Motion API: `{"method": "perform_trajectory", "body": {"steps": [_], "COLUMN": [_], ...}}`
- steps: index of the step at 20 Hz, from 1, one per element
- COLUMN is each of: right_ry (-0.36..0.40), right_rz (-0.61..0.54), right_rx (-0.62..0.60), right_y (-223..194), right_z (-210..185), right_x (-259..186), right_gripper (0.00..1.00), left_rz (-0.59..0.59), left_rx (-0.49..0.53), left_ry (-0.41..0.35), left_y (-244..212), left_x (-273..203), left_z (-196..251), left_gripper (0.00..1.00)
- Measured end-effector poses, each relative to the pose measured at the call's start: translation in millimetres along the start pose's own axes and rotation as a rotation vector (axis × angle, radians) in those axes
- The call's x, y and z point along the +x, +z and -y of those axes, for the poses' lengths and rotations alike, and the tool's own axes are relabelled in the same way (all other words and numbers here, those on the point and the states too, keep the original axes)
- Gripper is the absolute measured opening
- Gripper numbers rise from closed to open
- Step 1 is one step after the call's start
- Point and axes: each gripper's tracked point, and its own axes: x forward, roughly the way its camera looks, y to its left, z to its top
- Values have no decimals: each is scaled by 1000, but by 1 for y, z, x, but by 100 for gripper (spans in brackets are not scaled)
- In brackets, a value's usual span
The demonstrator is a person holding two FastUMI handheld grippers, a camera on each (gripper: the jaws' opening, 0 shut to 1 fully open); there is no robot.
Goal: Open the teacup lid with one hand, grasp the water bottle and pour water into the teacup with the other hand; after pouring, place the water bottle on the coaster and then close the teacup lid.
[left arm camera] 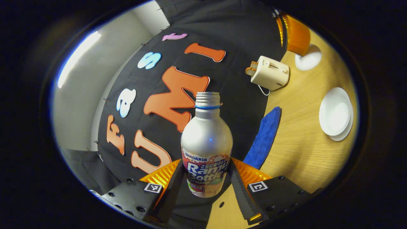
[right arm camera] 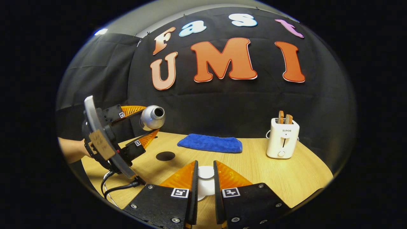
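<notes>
A silver water bottle [left arm camera: 206, 140] with no cap sits between the fingers of my left gripper [left arm camera: 206, 165], which is shut on its labelled lower half. In the right gripper view that left gripper [right arm camera: 148, 122] holds the bottle [right arm camera: 152, 117] lying nearly level above the table's left side, mouth pointing right. My right gripper [right arm camera: 205, 163] is shut on the white teacup lid [right arm camera: 206, 173]. The left gripper view shows this right gripper [left arm camera: 297, 44] at the far end with the lid [left arm camera: 307, 57] beside it. The white teacup [left arm camera: 335, 111] stands uncovered on the table. A round black coaster [right arm camera: 165, 156] lies near the left gripper.
A blue folded cloth [right arm camera: 210, 143] lies along the back of the wooden table [right arm camera: 270, 171]. A cream toaster [right arm camera: 283, 138] with bread in it stands at the back right. A hand [right arm camera: 71, 149] and black cables [right arm camera: 117, 186] are at the table's left edge.
</notes>
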Motion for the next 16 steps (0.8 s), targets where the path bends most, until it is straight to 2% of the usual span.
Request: {"method": "perform_trajectory", "body": {"steps": [1, 2, 3, 4, 5, 6, 10, 11, 12, 13, 14, 16], "right_ry": [4, 6, 4, 5, 3, 6, 9, 9, 9, 14, 19, 20], "right_rz": [-4, -4, -4, -6, -10, -13, -41, -48, -55, -61, -67, -83], "right_rx": [-4, -10, -18, -24, -26, -29, -54, -61, -63, -66, -72, -73], "right_y": [1, 0, 2, 1, 2, 1, -10, -13, -15, -18, -21, -28], "right_z": [-3, -5, -6, -8, -8, -9, -8, -7, -6, -5, -5, -1], "right_x": [2, 6, 9, 11, 14, 17, 25, 26, 28, 29, 32, 36], "right_gripper": [23, 23, 23, 23, 23, 23, 23, 19, 23, 24, 23, 23], "left_rz": [-12, -24, -39, -50, -65, -78, -145, -165, -182, -194, -207, -251], "left_rx": [-54, -104, -154, -207, -265, -328, -558, -597, -639, -681, -718, -829], "left_ry": [-1, 0, 3, 7, 9, 7, -19, -23, -23, -29, -23, -29], "left_y": [-4, -7, -13, -18, -23, -25, -46, -50, -52, -55, -58, -67], "left_x": [2, 5, 9, 15, 21, 29, 38, 41, 44, 47, 48, 48], "left_z": [2, 3, 5, 10, 14, 19, 45, 48, 54, 60, 64, 71], "left_gripper": [83, 88, 79, 83, 79, 83, 83, 83, 87, 88, 83, 83]}}
